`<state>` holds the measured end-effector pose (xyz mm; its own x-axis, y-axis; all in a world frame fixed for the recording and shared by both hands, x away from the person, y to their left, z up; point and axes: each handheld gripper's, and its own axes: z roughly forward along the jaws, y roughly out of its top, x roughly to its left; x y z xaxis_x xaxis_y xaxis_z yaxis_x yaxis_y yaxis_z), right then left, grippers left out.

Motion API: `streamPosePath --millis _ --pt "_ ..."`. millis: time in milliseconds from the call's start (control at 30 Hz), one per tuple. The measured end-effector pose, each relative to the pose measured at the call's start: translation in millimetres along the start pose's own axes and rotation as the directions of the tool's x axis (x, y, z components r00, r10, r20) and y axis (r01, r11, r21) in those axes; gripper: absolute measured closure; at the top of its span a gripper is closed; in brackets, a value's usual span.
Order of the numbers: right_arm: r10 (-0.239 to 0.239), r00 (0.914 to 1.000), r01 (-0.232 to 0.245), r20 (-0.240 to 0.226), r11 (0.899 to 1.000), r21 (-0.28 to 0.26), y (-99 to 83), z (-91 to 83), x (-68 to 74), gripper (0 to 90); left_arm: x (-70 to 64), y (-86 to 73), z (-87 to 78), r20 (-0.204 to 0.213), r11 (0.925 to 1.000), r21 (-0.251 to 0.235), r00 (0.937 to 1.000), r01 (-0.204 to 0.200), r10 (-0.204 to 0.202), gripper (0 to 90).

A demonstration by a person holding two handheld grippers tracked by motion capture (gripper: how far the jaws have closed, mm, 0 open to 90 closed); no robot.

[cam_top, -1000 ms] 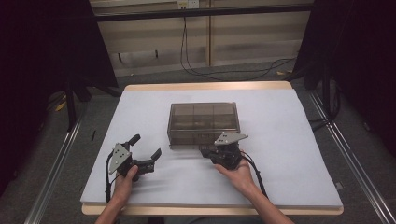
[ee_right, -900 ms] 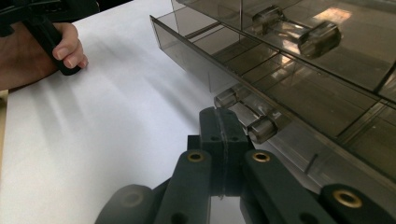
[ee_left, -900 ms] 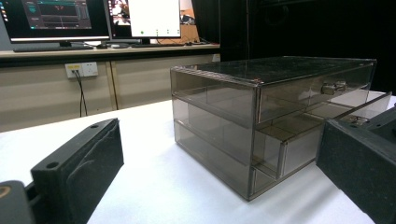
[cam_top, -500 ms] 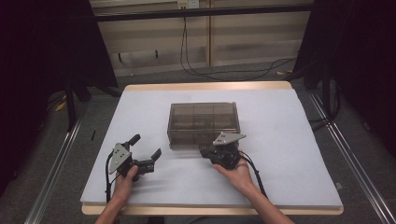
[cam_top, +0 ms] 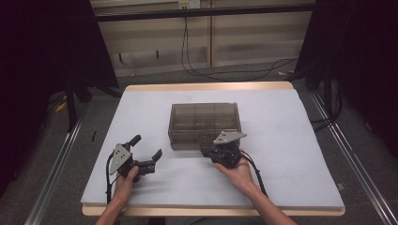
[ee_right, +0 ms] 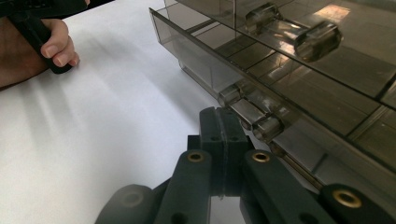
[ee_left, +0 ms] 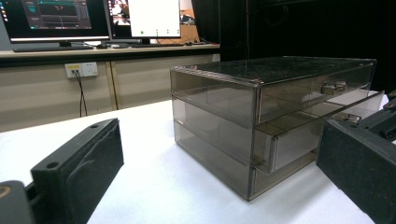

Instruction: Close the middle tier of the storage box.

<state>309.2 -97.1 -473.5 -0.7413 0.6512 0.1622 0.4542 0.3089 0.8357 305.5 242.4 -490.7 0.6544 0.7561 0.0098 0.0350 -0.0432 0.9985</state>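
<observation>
One smoky transparent drawer cabinet (cam_top: 204, 125) stands near the middle of the white tabletop (cam_top: 291, 154), its front facing the person. In the left gripper view three drawer levels can be counted; the middle drawer (ee_left: 299, 135) stands pulled out a little from the front, while the top one sits flush. Two clear knob handles are distinct in the right gripper view: an upper handle (ee_right: 299, 32) and a lower handle (ee_right: 254, 114).

Two hand-held grippers are present, one in each hand. The right hand-held gripper (cam_top: 212, 151) lies at the cabinet's front lower edge; in its own view its two black pads are pressed together with no gap and nothing between them, their tips just beside the lower handle, and whether they touch it cannot be told. The left hand-held gripper (cam_top: 146, 152) rests on the tabletop well to the left of the cabinet and apart from it, its jaws spread wide and empty, angled toward the cabinet.

Beyond the tabletop, two monitors (ee_left: 93, 18) stand on a desk, and one wall socket (ee_left: 82, 69) with one cable hanging from it.
</observation>
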Motion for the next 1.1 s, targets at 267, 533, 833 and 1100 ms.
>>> streamPosePath --millis 267,533,833,1100 --pt "0.007 1.0000 -0.007 0.003 1.000 0.001 0.8 2.4 -1.6 90.0 0.6 0.1 -0.2 -0.001 1.0000 0.005 1.0000 -0.005 0.005 0.9" --pt "0.003 0.9999 -0.003 0.014 1.000 0.005 1.9 4.0 -3.5 90.0 0.3 0.1 0.0 0.000 1.0000 0.001 1.0000 -0.001 0.001 0.9" --pt "0.005 0.9997 -0.005 0.024 1.000 0.002 1.9 5.1 -4.2 90.0 0.6 0.1 -0.2 -0.001 1.0000 0.004 1.0000 -0.005 0.005 0.9" --pt "0.016 0.9995 -0.016 0.028 1.000 -0.009 3.5 4.7 -6.6 90.0 0.6 0.1 -0.2 -0.001 1.0000 0.004 1.0000 -0.003 0.003 0.9"
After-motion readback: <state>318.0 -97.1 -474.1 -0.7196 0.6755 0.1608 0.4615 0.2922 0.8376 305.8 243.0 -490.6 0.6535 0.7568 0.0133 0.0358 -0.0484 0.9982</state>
